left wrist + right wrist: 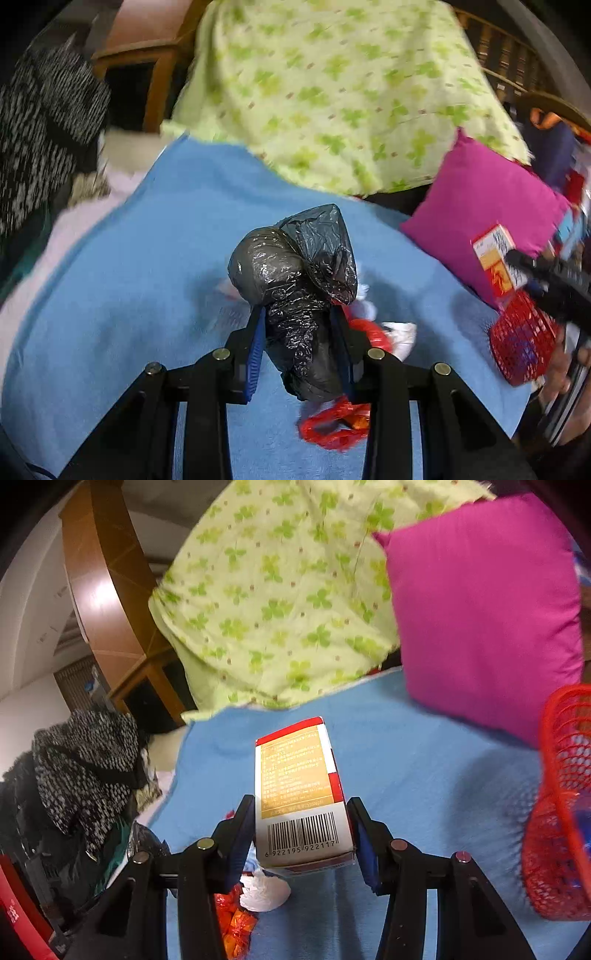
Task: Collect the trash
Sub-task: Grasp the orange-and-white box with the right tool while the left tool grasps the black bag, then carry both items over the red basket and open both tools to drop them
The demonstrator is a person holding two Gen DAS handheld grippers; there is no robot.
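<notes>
Fuzzy blue blanket [155,258], left tongs [299,321] pinching crinkled black bag [295,280] (knotted), right tongs [301,830] gripping carton [295,786]

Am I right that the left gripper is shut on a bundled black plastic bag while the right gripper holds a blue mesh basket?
Not quite. The right gripper is shut on a red and white carton with a barcode, as the right wrist view shows; the red mesh basket sits off to its side, unheld. The left gripper does clamp the black plastic bag.
</notes>
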